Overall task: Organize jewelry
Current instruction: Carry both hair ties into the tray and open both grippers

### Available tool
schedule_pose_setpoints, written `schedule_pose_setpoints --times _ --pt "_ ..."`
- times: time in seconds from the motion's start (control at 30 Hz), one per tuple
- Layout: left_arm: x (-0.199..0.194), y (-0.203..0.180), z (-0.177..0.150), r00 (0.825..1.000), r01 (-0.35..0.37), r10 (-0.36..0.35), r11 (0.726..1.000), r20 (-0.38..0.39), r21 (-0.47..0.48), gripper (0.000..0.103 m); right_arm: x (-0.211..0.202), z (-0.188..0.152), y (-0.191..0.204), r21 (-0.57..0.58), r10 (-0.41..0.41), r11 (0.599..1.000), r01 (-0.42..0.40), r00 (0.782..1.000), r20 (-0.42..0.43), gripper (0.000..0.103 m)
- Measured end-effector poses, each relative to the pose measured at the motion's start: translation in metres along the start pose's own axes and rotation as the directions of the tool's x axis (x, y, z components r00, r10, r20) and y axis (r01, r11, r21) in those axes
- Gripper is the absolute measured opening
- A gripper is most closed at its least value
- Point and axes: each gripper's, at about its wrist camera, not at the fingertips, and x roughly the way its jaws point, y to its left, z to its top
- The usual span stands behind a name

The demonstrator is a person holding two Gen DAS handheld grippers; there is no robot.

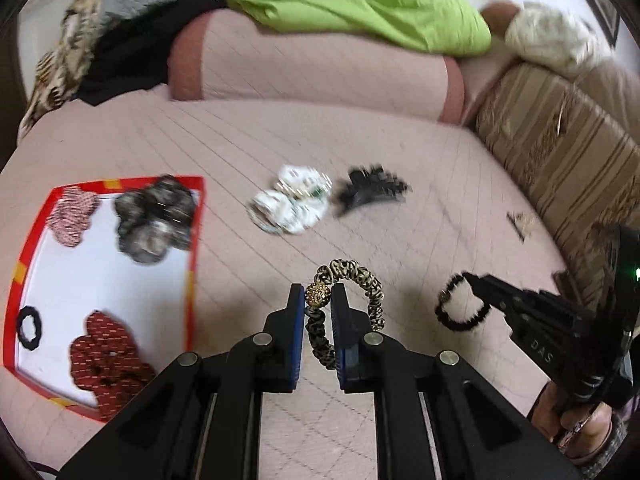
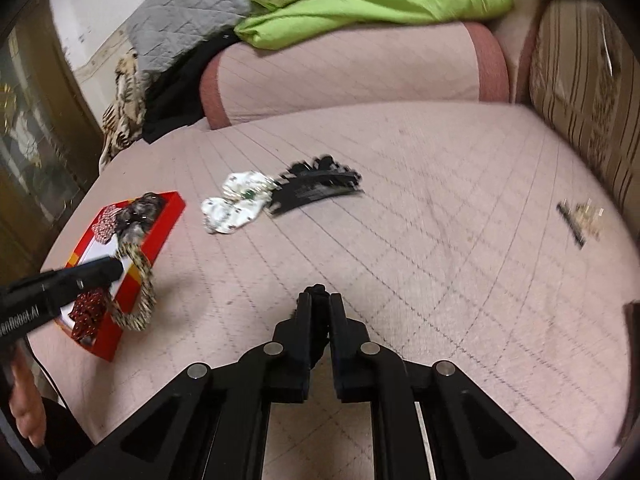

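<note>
My left gripper (image 1: pixel 318 300) is shut on a leopard-print hair tie (image 1: pixel 360 280) with a gold bead, lifted off the pink quilted cover. In the right wrist view the left gripper (image 2: pixel 117 269) holds this leopard tie (image 2: pixel 142 300) above the near corner of the red-rimmed tray (image 2: pixel 170 216). My right gripper (image 2: pixel 319 298) is shut on a black hair tie (image 2: pixel 318 290), mostly hidden between its fingers. In the left wrist view the black tie (image 1: pixel 460 312) dangles from the right gripper (image 1: pixel 474 280). The tray (image 1: pixel 195 240) holds several scrunchies and a small black tie (image 1: pixel 30 322).
On the cover lie a white scrunchie (image 1: pixel 288 204), a black hair claw (image 1: pixel 370 192) and a small clip (image 1: pixel 520 224) near the striped sofa back (image 1: pixel 560 152). A pink bolster (image 1: pixel 320 68) with green cloth (image 1: pixel 360 8) bounds the far side.
</note>
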Motion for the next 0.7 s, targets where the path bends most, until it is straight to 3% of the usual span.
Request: schedule_pose_setpoints --times 0.13,0.4,0.57,0.7 --pt "-0.016 0.032 0.004 0.999 -0.008 0.01 0.998 0.049 -0.058 0.012 -0.02 0.009 0.022 -0.058 -0.035 0.998 0.036 0.999 0.019 0.009" --pt "-0.036 0.113 0.012 0.987 -0.099 0.116 0.984 0.108 -0.148 0.012 -0.034 0.029 0.085 -0.168 -0.053 0.984 0.058 0.998 0.033 0.009" --pt "-0.044 0.184 0.014 0.983 -0.115 0.152 0.95 0.108 -0.29 0.012 -0.025 0.041 0.148 -0.245 -0.001 0.97 0.005 1.0 0.015 0.009" --pt "-0.046 0.238 0.004 0.981 -0.126 0.176 0.902 0.086 -0.413 0.012 -0.01 0.047 0.201 -0.294 0.079 0.952 -0.08 0.997 -0.014 0.009"
